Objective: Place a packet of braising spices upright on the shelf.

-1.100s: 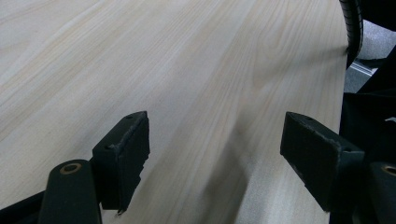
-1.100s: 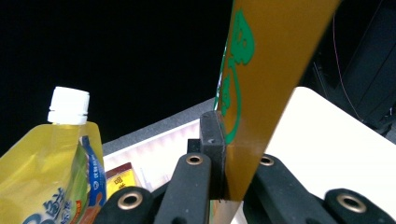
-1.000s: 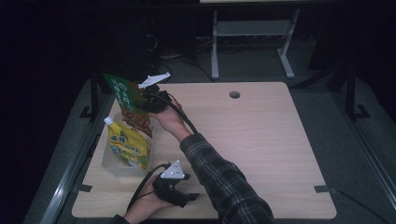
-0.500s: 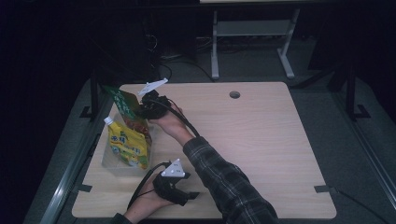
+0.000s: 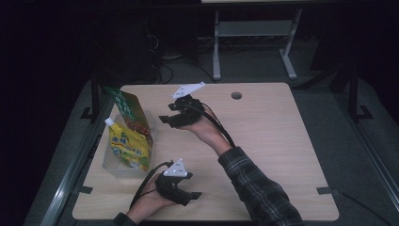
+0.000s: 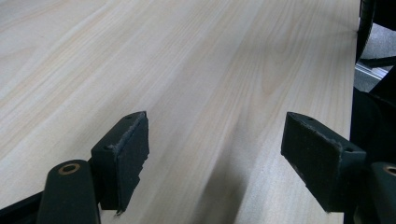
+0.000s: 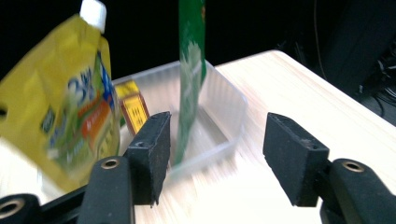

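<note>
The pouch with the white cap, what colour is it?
The pouch is yellow; the right gripper view shows it best.

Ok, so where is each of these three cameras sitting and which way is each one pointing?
High view: fixed above the person's side, looking forward and down on the table; both forearms, the left gripper and the right gripper show.
Left gripper view: rides the left gripper, looking low across bare tabletop; its two open fingers show.
Right gripper view: rides the right gripper, facing the clear tray with the yellow pouch and green bag; its fingers stand open.
Shared: high and right gripper views both show tray, pouch and bag.
</note>
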Motion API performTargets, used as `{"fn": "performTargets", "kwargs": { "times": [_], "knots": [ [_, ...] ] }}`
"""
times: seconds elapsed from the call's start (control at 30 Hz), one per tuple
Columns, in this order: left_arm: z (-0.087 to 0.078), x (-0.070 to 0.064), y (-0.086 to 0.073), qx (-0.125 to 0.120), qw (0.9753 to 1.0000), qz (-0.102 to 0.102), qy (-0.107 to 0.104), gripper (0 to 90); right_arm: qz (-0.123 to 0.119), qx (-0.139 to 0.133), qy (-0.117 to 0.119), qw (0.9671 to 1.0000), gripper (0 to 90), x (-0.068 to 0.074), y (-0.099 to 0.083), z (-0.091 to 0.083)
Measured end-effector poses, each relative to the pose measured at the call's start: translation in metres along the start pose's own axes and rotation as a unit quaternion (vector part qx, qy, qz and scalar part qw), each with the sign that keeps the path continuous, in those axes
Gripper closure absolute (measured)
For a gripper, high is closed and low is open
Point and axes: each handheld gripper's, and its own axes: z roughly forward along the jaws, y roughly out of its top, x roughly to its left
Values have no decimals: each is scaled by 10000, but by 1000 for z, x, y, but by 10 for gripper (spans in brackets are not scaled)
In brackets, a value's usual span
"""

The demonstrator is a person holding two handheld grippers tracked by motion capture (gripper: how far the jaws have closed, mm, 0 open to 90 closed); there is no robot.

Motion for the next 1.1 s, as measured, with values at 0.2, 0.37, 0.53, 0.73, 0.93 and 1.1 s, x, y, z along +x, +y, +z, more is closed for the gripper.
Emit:
{"fn": "performTargets", "kwargs": {
  "times": [0.2, 0.37, 0.53, 0.73, 0.93, 1.1],
  "knots": [
    [-4, 4, -1, -6, 10000, -31, 35, 223, 9, 99, -147, 9998, 389, -5, -29, -25],
    [-7, 6, -1, -55, 9999, -52, 106, 218, 102, 172, -286, 9994, 375, -9, -56, -46],
    [-10, 9, -1, -40, 9998, 23, 167, 215, 132, 300, -365, 9988, 365, -11, -84, -67],
    [-9, 9, -1, 3, 9998, 63, 164, 215, 245, 461, -439, 9977, 355, -13, -123, -93],
    [-9, 11, -2, -20, 9998, 81, 204, 212, 429, 633, -585, 9954, 293, -8, -160, -118],
    [-9, 12, -3, -2, 9998, 70, 204, 212, 437, 827, -676, 9933, 252, -1, -187, -134]
  ]
}}
